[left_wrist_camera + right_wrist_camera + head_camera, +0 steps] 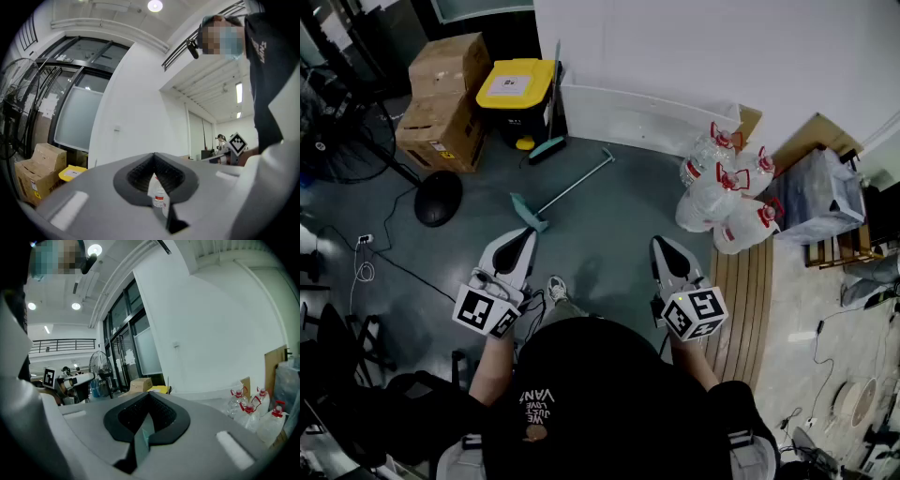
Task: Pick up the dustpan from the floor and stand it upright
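Observation:
In the head view the dustpan [531, 214] lies flat on the grey floor, its teal pan toward me and its long grey handle [577, 182] running away to the upper right. Both grippers are held level at waist height in front of me, short of the pan. My left gripper [523, 236] is shut and holds nothing; its tips sit just nearer than the pan in the picture. My right gripper [662, 246] is shut and holds nothing, off to the pan's right. In the gripper views the left gripper [157, 185] and right gripper [144, 430] show closed jaws, with the dustpan hidden.
A broom [553, 103] leans by the yellow-lidded black bin [517, 89]. Cardboard boxes [445, 98] stand at the back left, a fan base [439, 197] and cables [389, 267] at left. Several water bottles [722, 192], a long white box [637, 117] and wooden slats [750, 291] are on the right.

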`<state>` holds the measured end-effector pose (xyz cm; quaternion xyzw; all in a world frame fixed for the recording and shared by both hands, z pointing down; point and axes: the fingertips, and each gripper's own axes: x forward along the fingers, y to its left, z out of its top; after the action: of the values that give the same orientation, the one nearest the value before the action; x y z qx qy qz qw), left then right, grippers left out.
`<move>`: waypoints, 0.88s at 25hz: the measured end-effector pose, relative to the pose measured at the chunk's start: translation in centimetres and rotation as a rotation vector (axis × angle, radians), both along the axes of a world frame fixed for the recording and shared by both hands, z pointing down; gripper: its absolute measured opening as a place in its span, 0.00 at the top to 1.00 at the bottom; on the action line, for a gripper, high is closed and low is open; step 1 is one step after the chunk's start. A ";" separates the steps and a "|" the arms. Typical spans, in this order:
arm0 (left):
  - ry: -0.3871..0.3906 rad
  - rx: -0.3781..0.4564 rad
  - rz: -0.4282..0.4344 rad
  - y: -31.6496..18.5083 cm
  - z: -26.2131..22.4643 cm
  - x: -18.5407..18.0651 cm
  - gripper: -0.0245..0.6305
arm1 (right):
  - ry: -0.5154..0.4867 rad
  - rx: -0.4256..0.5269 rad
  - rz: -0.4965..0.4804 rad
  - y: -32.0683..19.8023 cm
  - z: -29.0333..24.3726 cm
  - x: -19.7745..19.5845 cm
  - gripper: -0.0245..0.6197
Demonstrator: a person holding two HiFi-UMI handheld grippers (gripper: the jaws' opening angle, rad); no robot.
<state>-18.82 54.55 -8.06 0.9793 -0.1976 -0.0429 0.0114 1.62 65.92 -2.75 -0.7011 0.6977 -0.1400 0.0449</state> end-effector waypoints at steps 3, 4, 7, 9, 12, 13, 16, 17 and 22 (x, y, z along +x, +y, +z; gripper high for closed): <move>0.001 -0.007 0.002 0.6 0.3 0.2 0.88 | 0.003 -0.001 -0.006 0.6 0.2 -0.1 0.96; 0.001 -0.010 0.003 0.7 0.4 0.1 0.88 | 0.002 -0.002 -0.010 0.7 0.2 -0.2 0.96; -0.007 -0.014 0.005 0.8 0.7 0.2 0.88 | -0.003 -0.002 -0.029 0.7 0.2 -0.5 0.96; -0.019 -0.012 0.008 0.7 1.0 0.7 0.88 | -0.005 0.007 -0.032 0.4 0.2 -0.2 0.96; -0.040 -0.011 0.015 0.4 1.8 1.5 0.88 | -0.013 0.015 -0.024 -0.2 0.4 0.4 0.96; -0.047 -0.014 0.019 0.2 2.1 1.6 0.88 | -0.015 0.016 -0.020 -0.5 0.5 0.5 0.96; -0.060 -0.025 0.042 -0.9 2.8 2.6 0.88 | -0.032 0.018 -0.023 -2.0 0.8 0.9 0.95; -0.062 -0.029 0.053 -1.5 3.0 3.0 0.88 | -0.040 0.019 -0.025 -2.7 0.9 1.2 0.95; -0.062 -0.051 0.102 -6.1 4.4 4.5 0.88 | -0.043 0.026 -0.005 -7.5 1.3 2.1 0.95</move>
<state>-14.35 48.45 -3.66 0.9884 -0.1485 -0.0068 0.0324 3.69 58.43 -1.46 -0.6954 0.7002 -0.1461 0.0687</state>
